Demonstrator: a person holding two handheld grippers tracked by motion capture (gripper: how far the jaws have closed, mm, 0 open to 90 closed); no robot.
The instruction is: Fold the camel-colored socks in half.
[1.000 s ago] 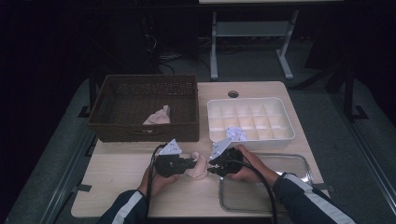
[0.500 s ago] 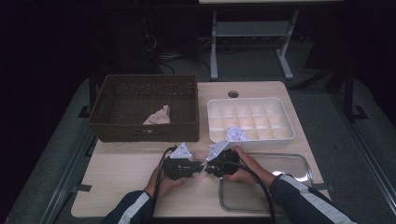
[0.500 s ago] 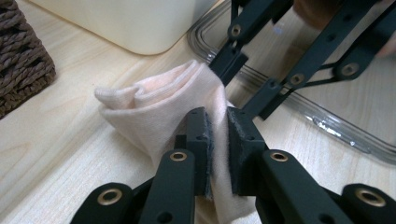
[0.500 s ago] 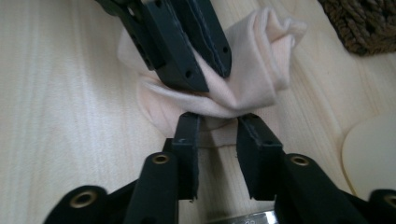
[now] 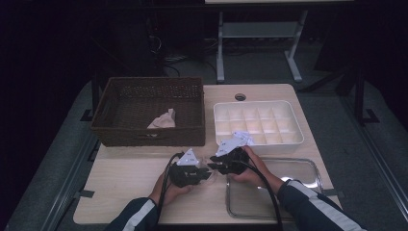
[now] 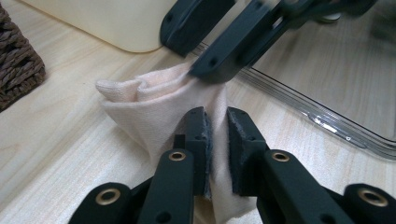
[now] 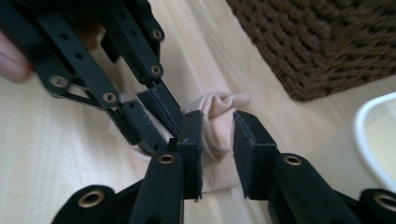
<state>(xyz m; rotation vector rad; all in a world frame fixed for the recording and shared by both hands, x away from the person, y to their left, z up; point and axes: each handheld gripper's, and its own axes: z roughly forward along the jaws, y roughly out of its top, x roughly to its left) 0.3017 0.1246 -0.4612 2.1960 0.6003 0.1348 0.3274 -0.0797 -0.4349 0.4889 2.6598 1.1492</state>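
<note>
Cloth (image 6: 154,109) sits between both pairs of my jaws: a small peach-coloured piece, bunched and folded, lying on the bench between the brown wicker basket (image 5: 144,103) and the clear tray (image 5: 308,173). In the left gripper view, the jaws of my left gripper (image 6: 216,135) are clamped on a thin fold of it, the pads nearly together with the fabric pinched in the narrow slot between them. In the right gripper view, my right gripper (image 7: 218,140) has a bunched end of the same cloth between its jaws; these have just been closing, and the left pad lies against the fabric while a sliver of gap shows at the right one, so I cannot tell whether the grip is firm. The two grippers meet nose to nose over the cloth, low on the bench, just in front of the white compartment tray (image 5: 293,137). The high view shows my left hand (image 5: 168,190) and right hand (image 5: 252,171) behind them, sleeves coming in from the near edge. A second pale cloth (image 5: 162,119) lies inside the basket, well apart from the one I hold.
</note>
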